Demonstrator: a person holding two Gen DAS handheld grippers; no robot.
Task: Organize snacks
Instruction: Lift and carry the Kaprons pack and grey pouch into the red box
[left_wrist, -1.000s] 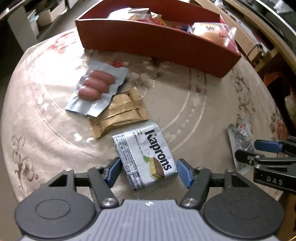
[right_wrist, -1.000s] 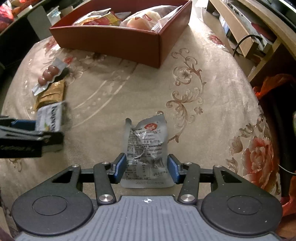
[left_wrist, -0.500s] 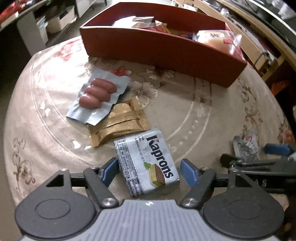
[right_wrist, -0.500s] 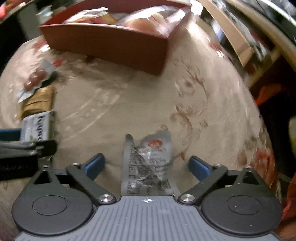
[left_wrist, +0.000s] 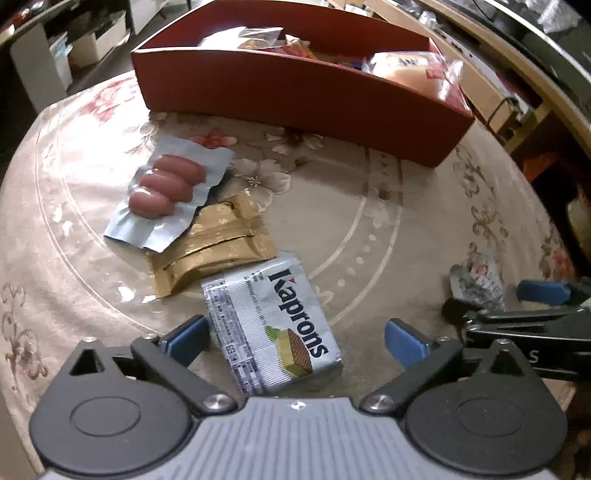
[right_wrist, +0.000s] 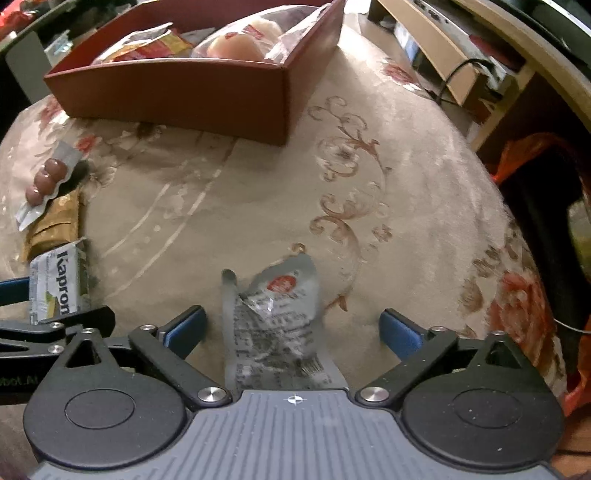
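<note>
Both claws have just been spreading and stand wide, left gripper (left_wrist: 295, 332) straddling the Kaprons wafer pack (left_wrist: 273, 325), right gripper (right_wrist: 291, 325) straddling the crinkled silver packet (right_wrist: 277, 317), so center each snack, pinch, then carry it to the far red box (right_wrist: 177, 96).

Wafer pack (left_wrist: 275, 325), crinkled pouch (right_wrist: 275, 325) flat.

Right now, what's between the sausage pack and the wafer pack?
A gold pouch lies between the sausage pack and the wafer pack, its far end tucked under the sausages. The left wrist view shows it best.
</note>
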